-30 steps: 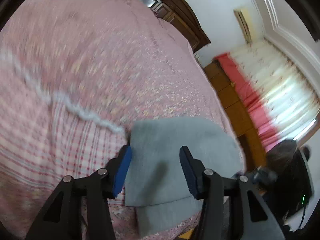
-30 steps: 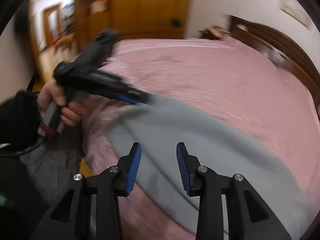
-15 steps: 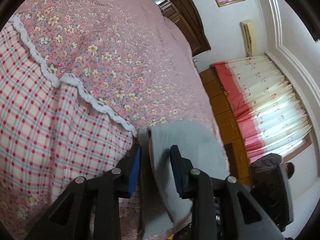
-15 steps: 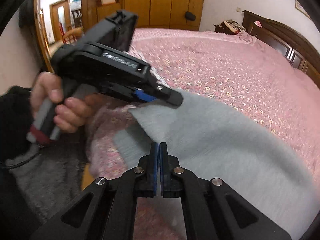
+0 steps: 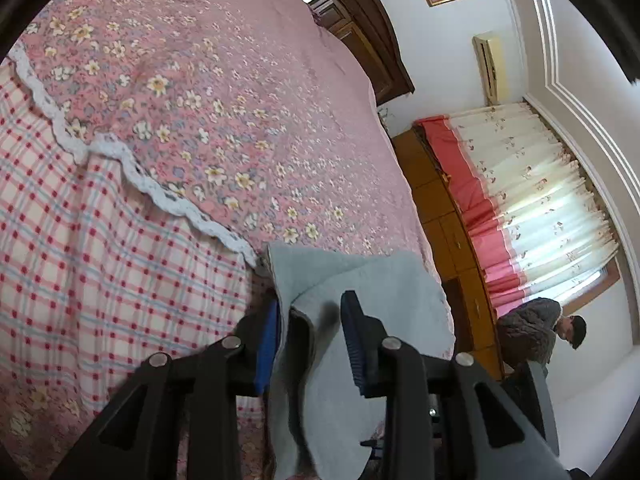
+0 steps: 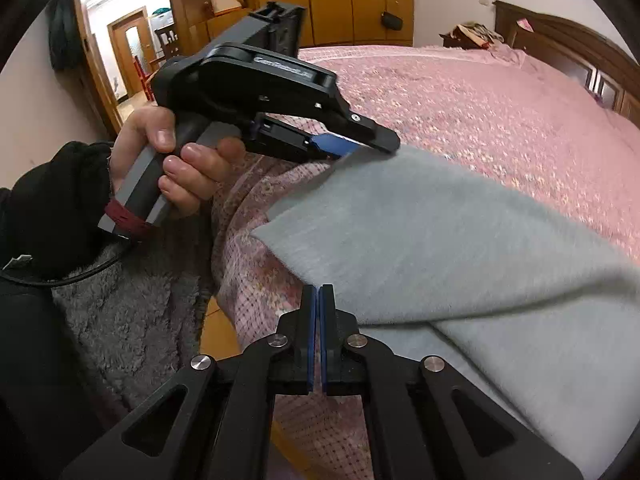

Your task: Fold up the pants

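Note:
The grey fleece pants (image 6: 440, 232) lie at the near edge of the bed, one layer folded over another. In the right wrist view my left gripper (image 6: 372, 144) pinches the far corner of the top layer, which is lifted slightly. From the left wrist view, my left gripper (image 5: 310, 304) has a bunched fold of the pants (image 5: 380, 280) between its blue pads. My right gripper (image 6: 318, 290) is shut, its tips nipping the near edge of that same top layer.
The bed's pink floral cover (image 5: 240, 100) runs far back to a dark wooden headboard (image 6: 580, 48). A checked skirt (image 5: 100, 260) hangs over the side. A hand (image 6: 176, 168) holds the left gripper's handle. Another person (image 5: 532, 332) sits by the curtain. Wardrobes (image 6: 352, 0) stand behind.
Both grippers closed from wide open. The right one came together on the pants' near edge and sank a little. The left one narrowed onto the corner fold.

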Available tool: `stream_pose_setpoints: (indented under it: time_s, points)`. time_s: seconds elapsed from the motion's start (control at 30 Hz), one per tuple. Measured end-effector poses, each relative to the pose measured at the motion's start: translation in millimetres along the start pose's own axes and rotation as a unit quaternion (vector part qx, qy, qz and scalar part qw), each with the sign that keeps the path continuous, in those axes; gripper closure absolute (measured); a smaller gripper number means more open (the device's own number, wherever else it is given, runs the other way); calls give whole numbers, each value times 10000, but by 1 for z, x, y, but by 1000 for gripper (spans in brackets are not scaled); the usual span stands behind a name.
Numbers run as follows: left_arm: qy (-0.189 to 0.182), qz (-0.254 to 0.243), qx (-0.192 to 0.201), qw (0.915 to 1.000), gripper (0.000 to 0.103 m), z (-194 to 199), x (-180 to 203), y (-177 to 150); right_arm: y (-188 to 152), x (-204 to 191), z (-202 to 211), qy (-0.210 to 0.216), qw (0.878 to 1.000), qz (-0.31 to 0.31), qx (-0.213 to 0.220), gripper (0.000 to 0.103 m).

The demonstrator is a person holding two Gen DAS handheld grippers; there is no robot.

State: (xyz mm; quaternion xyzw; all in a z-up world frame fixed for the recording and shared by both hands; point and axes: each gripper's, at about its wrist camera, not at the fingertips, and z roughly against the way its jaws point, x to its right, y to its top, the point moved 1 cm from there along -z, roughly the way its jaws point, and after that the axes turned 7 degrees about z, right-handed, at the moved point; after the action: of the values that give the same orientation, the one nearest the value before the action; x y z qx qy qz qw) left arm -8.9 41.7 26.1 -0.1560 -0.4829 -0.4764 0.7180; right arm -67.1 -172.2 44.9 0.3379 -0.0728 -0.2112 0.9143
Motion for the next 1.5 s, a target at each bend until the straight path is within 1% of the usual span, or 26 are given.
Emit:
stream_pose_setpoints:
  time_s: [0.07,0.13,0.17,0.23,0.27,0.3,0.33,0.37,0.4,0.43,0.5,0.53,0.57,0.6,0.63,0.7,0.8,0.83,0.87,0.93,0.97,1.1,1.23,1.33,1.43,1.5]
  points:
    - [41,0,60,10000,72,2,-1,2,5,1,-4,29,9999,-102,57,101]
    - [260,-129,370,9989,72,11,1,4,11,0,-9,-14,9998,-175,94,101]
    - [320,-280,639,9971,72,21,5,4,11,2,-10,-24,9998,-199,90,101]
    - [-4,-520,1085,9927,72,47,14,3,11,1,-15,-32,9997,-240,-50,97]
    - [-131,-606,1166,9912,72,56,19,1,9,1,-20,199,9991,-265,-248,90]
    - [-247,-662,1144,9909,72,61,20,-1,9,1,-21,403,9982,-291,-350,83]
    - [-335,-646,992,9924,72,61,20,-3,10,5,-16,863,9947,-451,-319,74]
    - [-462,-580,701,9948,72,56,18,-6,15,12,-8,1257,9897,-672,-154,74]
    - [-493,-561,483,9960,72,50,17,-9,25,23,6,1684,9809,-957,158,73]
    - [-419,-593,170,9972,72,41,18,-14,39,33,16,1797,9770,-1081,395,69]
    - [-286,-643,-190,9973,72,29,17,-24,72,50,28,1444,9837,-908,573,68]
    - [-248,-609,-373,9971,72,22,16,-29,90,57,28,1104,9909,-551,536,68]
    - [-208,-544,-513,9970,72,16,13,-33,102,61,24,728,9962,-179,437,68]
    - [-136,-471,-639,9968,72,10,10,-36,115,68,9,360,9991,181,160,68]
    - [-100,-413,-711,9966,72,7,8,-39,121,74,-4,296,9990,308,-127,68]
    - [1,-383,-846,9957,73,3,5,-45,129,85,-40,384,9939,537,-878,68]
    - [85,-578,-822,9949,73,9,4,-54,120,81,-76,168,9805,1131,-1598,68]
    - [104,-574,-821,9949,73,11,2,-56,115,75,-83,236,9753,1315,-1759,74]
    - [71,-511,-806,9954,73,14,-1,-56,113,70,-87,261,9719,1491,-1803,87]
    - [60,-539,-805,9953,73,16,-2,-57,110,60,-83,215,9684,1818,-1694,97]
    - [68,-541,-817,9952,73,18,-8,-56,111,59,-80,196,9690,1850,-1627,98]
    - [118,-647,-774,9948,73,31,-17,-59,120,62,-52,211,9838,1502,-958,98]
    - [199,-657,-766,9947,72,32,-14,-52,132,69,-47,-91,9913,1194,-543,98]
    - [257,-535,-837,9947,72,24,-11,-38,134,87,-67,-96,9953,733,-631,98]
    - [339,-580,-790,9946,72,26,-11,-41,121,88,-88,-190,9924,693,-995,97]
    - [435,-637,-684,9947,72,31,-10,-42,116,80,-90,-420,9893,899,-1069,84]
